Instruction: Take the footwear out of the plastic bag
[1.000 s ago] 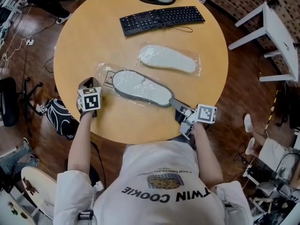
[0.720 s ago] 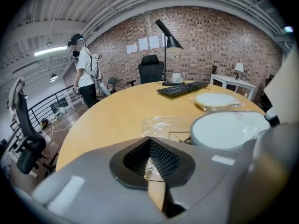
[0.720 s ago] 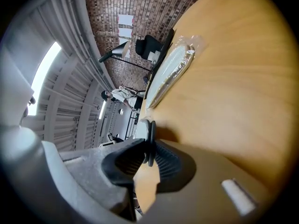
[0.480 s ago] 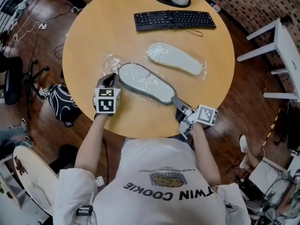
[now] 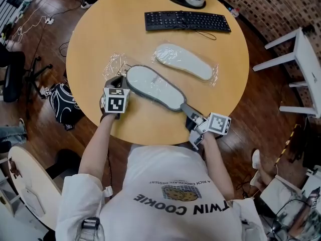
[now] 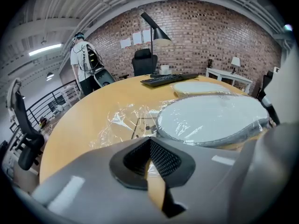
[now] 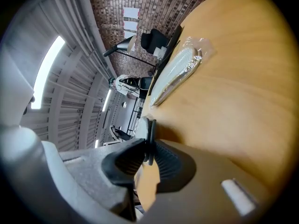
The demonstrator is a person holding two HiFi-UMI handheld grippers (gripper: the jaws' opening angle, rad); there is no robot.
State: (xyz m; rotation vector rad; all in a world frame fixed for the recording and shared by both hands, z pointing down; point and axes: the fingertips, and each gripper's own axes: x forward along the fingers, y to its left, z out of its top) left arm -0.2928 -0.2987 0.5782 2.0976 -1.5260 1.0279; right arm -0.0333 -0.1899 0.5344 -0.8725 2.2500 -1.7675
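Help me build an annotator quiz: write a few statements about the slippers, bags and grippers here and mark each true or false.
1. The right gripper is shut on the heel end of the grey-rimmed white slipper. True.
2. The black keyboard lies between the two slippers. False: it lies beyond both, near the far edge of the round wooden table.
3. The plain white slipper is wrapped in clear plastic. True.
4. The left gripper is at the grey-rimmed slipper's heel. False: it is at the toe end, where the clear plastic bag ends.
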